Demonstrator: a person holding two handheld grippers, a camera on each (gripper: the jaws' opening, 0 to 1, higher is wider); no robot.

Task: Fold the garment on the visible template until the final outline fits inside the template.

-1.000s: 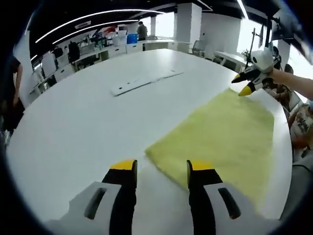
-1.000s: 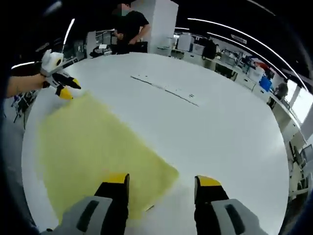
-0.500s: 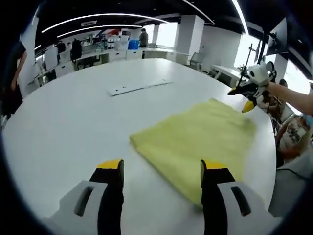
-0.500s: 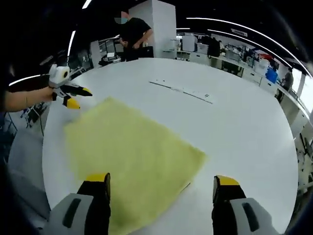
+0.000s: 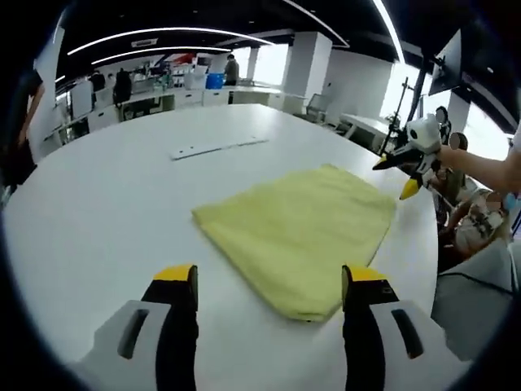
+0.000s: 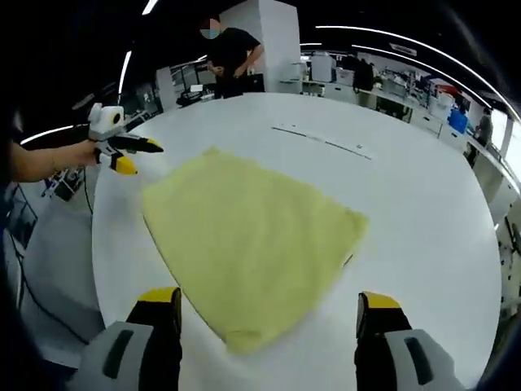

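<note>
Both grippers, left gripper (image 5: pixel 269 281) and right gripper (image 6: pixel 269 305), have backed off open-jawed, leaving yellow garment (image 5: pixel 297 228) folded mid-frame on table (image 5: pixel 98 204), fold apparently done.

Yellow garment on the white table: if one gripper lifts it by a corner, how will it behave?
The garment lies flat with soft rounded edges, so it likely droops and unfolds when lifted. It looks thin, probably light. On the smooth table, a push would probably bunch or slide it.

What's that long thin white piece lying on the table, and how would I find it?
Start at the big round white table. Beyond the yellow cloth, toward the far edge, lies a flat white strip. It is narrow, straight, and well apart from the cloth.
</note>
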